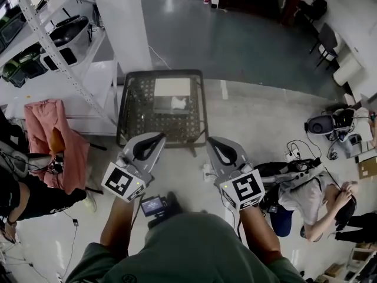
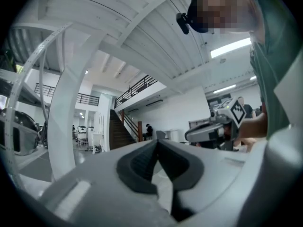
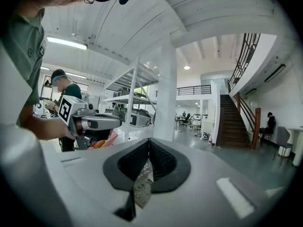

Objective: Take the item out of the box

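Note:
A dark mesh table point(image 1: 134, 119) stands in front of me in the head view. On it lies an open white box point(image 1: 171, 87) with a pale crumpled item point(image 1: 178, 104) inside. My left gripper point(image 1: 160, 135) hovers over the table's near edge, shut and holding nothing. My right gripper point(image 1: 210, 140) hangs just off the table's near right corner, also shut and empty. Both are held up and level, short of the box. In the left gripper view the shut jaws point(image 2: 156, 141) face the hall, with the right gripper point(image 2: 213, 129) beside them. The right gripper view shows shut jaws point(image 3: 149, 140) and the left gripper point(image 3: 90, 122).
A white pillar point(image 1: 121, 22) rises just behind the table. A metal shelving rack point(image 1: 53, 46) stands at the left, with a pink cloth point(image 1: 50, 137) draped near it. A person point(image 1: 312, 199) crouches at the right among cables and gear point(image 1: 330, 125). A staircase point(image 3: 234, 122) lies far off.

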### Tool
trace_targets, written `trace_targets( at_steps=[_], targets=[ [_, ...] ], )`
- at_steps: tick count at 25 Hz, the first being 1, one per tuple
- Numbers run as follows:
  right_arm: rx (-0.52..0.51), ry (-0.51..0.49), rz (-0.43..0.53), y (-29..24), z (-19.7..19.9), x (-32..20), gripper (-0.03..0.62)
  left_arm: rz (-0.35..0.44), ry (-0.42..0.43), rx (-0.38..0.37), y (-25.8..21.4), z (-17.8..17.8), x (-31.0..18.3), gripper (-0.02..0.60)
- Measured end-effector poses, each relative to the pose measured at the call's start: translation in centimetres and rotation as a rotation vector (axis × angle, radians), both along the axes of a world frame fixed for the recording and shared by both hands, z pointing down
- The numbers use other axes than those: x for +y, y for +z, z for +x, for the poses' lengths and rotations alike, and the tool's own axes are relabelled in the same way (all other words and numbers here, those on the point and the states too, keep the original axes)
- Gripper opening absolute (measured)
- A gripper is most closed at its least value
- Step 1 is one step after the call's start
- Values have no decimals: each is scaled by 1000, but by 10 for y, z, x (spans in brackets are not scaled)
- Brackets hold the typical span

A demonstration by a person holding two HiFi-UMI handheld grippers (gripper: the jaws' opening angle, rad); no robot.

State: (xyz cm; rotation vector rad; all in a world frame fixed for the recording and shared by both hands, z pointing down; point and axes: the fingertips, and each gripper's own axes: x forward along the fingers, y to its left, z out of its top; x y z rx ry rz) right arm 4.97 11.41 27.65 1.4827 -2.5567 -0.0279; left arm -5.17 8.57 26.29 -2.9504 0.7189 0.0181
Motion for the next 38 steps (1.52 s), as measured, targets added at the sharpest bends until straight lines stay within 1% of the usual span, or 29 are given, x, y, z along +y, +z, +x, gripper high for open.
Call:
trace_targets(
  at_steps=[6, 12, 20, 26, 30, 38],
  targets=[
    [32, 47, -3, -5, -30, -31, 8, -10, 37, 38, -2, -35, -34, 3],
    [69, 44, 2, -12, -58, -56, 8, 4, 28, 77, -6, -68, -59, 3],
    [93, -16, -10, -2, -89, -94, 8, -4, -42, 119, 2, -103, -88, 3],
    [74, -97, -16, 10, -103, -135, 8, -17, -114, 98, 13, -117, -117, 3],
    [49, -158, -32, 24, -107, -163, 8, -41, -169, 68, 25, -118, -140, 3],
    [17, -245, -53, 31, -70, -231, 8, -61, -219, 26, 21, -65, -194, 3]
  ],
)
